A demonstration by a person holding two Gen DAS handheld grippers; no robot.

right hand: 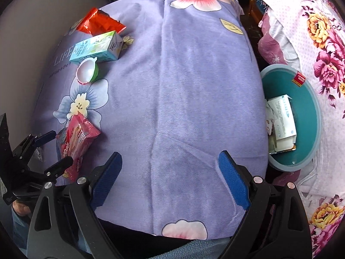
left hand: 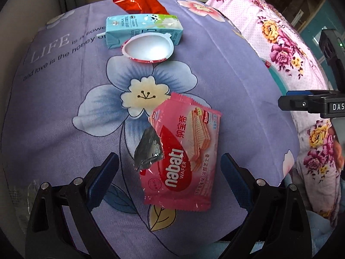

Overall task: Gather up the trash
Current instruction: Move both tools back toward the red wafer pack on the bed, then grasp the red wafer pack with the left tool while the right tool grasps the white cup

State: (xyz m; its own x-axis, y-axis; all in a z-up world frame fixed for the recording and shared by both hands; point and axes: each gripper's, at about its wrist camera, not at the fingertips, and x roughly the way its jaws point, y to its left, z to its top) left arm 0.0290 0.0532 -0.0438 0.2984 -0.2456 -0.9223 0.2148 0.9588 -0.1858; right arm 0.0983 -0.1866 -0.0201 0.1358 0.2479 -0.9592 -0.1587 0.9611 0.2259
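Lying between the left gripper's (left hand: pixel 170 166) wide-spread fingers, untouched, the pink wafer wrapper (left hand: pixel 183 153)

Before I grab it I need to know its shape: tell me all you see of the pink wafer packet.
The pink wafer packet is a glossy plastic wrapper with crimped ends, printed with a red logo and wafer picture. It lies flat on the purple sheet, torn open at one side, showing a dark foil lining, between the left gripper's open fingers.

Spread with a purple floral cloth (left hand: pixel 215 69), carrying in a row a red foil wrapper (left hand: pixel 138 1), a blue milk carton (left hand: pixel 142 29), an empty white cup (left hand: pixel 148 48) touching it, and a pink Nabati wafer packet (left hand: pixel 183 153).
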